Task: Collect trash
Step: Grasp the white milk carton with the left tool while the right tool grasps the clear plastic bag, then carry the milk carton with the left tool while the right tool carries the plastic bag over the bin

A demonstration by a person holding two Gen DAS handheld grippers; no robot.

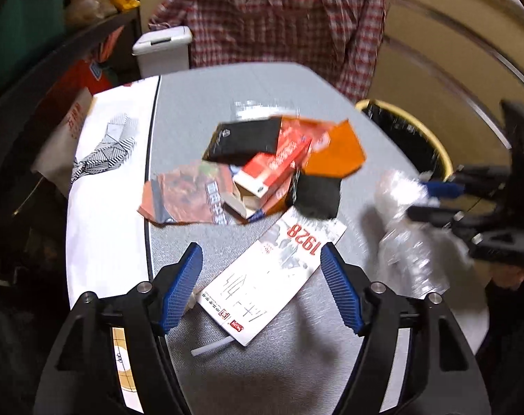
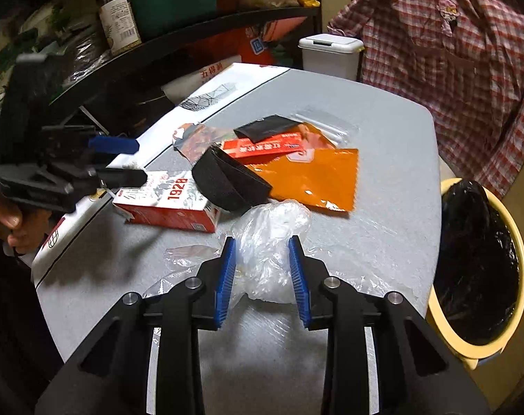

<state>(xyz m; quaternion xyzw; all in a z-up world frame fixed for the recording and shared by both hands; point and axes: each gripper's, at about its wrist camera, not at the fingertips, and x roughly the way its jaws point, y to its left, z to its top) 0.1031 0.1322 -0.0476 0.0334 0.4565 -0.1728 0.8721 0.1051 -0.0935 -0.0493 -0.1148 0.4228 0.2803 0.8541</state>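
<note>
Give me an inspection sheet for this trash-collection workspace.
Surface: grey table, white printed sheet along one edge.
Job's things: 1928 carton, orange pouch, red box, black pieces, clear plastic bag.
Clutter: nothing seen beyond the trash.
Grippers: left hand-held gripper open above the carton; right hand-held gripper shut on the plastic bag.
Cables: nothing seen.
Surroundings: yellow bin with black liner beside the table, white lidded bin, plaid shirt, shelf.

Left gripper [image 1: 262, 263]: black angular frame, silver round pivot screws, blue ribbed finger pads [image 1: 341, 294]. Right gripper [image 2: 262, 259]: identical black frame, silver screws, blue ribbed pads [image 2: 224, 283].
</note>
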